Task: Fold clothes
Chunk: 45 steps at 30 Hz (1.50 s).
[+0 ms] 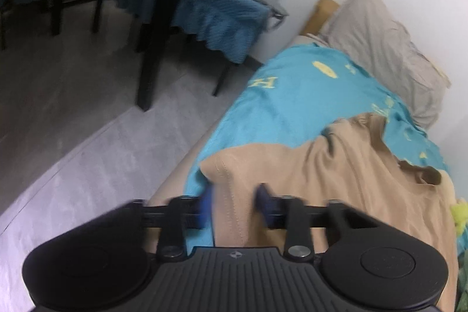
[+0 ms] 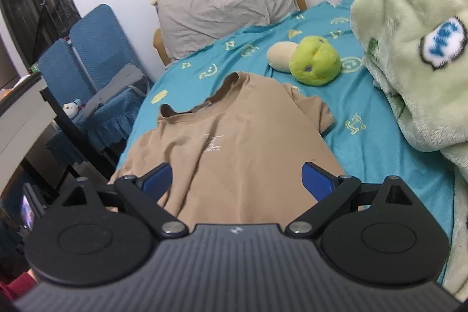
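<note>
a tan short-sleeved cotton t-shirt [image 2: 234, 142] lies spread face up on the bright turquoise bedsheet with pale yellow letters and smiley prints [image 2: 377, 154], its collar toward the crumpled grey pillow [image 2: 222, 10] propped at the wall end of the bed. the left gripper [image 1: 235, 203] sits low over the shirt's near sleeve edge – its blue pads [image 1: 264, 202] are blurred and stand at a narrow gap with a fold of tan fabric between them, though whether they actually press on the cloth cannot be told. the right gripper [image 2: 237, 180] hangs over the shirt's lower hem with its blue pads [image 2: 317, 180] spread wide, nothing between them but the flat fabric below. just beyond the shirt's far sleeve lies a round lime-green plush toy [image 2: 314, 62] touching a cream plush piece – and a fluffy pale green blanket with blue speech-bubble prints [image 2: 415, 54] is heaped along the bed's right side. a blue fringed cover drapes a chair [image 1: 216, 19] beside the bed.
</note>
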Each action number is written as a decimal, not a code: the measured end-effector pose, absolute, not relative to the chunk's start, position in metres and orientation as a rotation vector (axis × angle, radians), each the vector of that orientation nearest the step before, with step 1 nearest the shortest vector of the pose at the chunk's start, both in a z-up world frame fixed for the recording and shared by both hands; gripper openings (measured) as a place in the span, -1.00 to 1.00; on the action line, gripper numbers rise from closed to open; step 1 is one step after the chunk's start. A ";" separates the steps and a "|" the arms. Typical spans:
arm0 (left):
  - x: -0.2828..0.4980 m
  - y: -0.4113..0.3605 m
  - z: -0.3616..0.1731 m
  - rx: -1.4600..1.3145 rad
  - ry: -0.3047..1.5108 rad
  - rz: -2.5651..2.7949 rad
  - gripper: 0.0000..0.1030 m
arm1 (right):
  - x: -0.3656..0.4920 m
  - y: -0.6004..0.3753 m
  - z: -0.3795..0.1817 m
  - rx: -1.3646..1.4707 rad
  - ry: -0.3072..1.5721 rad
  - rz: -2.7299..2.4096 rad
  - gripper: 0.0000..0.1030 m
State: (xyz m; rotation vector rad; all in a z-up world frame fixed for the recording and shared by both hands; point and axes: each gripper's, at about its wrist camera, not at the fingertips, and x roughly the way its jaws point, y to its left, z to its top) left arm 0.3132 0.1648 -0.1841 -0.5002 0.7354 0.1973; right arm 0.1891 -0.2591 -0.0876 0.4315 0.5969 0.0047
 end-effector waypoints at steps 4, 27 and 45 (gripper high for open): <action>0.324 0.164 -0.166 -0.426 0.677 0.186 -0.92 | 0.199 -0.263 -0.094 0.464 0.620 -0.001 0.87; 0.411 0.175 -0.132 -0.194 0.819 0.263 -0.38 | 0.226 -0.248 -0.112 0.338 0.650 -0.038 0.88; 0.108 0.136 -0.128 -0.291 1.466 -0.081 -0.01 | 0.168 -0.264 -0.075 0.353 0.578 -0.052 0.88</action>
